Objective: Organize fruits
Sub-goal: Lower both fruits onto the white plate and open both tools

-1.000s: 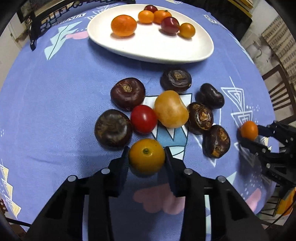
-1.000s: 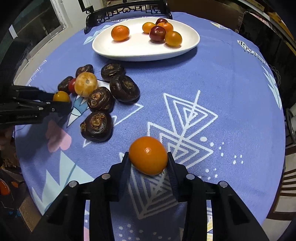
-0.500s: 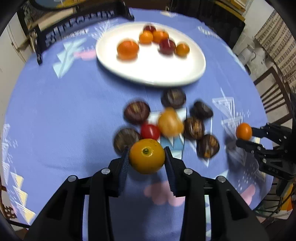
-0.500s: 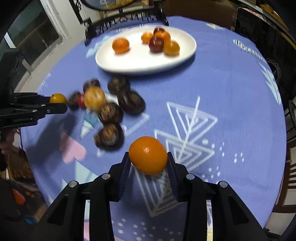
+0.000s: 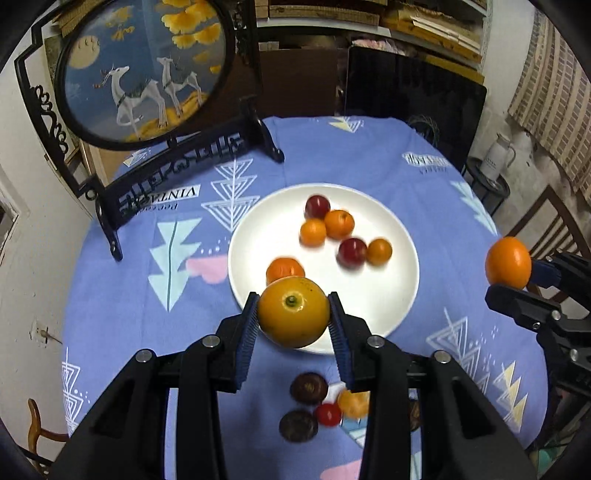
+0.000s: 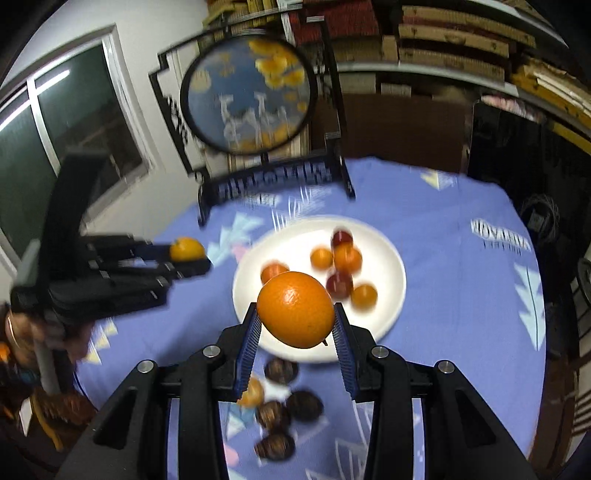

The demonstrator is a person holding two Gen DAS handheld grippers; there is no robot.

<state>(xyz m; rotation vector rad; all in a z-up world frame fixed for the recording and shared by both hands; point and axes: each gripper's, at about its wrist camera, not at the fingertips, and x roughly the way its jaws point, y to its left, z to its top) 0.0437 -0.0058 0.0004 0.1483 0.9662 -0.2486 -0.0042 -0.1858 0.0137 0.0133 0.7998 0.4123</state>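
Left hand-held gripper (image 5: 293,317) pinches a yellow-orange fruit (image 5: 293,312), hiding part of the white plate (image 5: 399,291). Right hand-held gripper (image 6: 295,321) pinches an orange (image 6: 295,309); dark fruits (image 6: 304,406) below are blurred.

A round deer screen (image 5: 144,70) is stood before stacked shelves (image 5: 406,22); a window (image 6: 55,147) is seen to its left.

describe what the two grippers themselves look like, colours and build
Both the left gripper and the right gripper are matte black plastic with angular open-frame linkages, silver round bolt heads at the joints, and blue ribbed pads lining the fingers. No cables or markings show.
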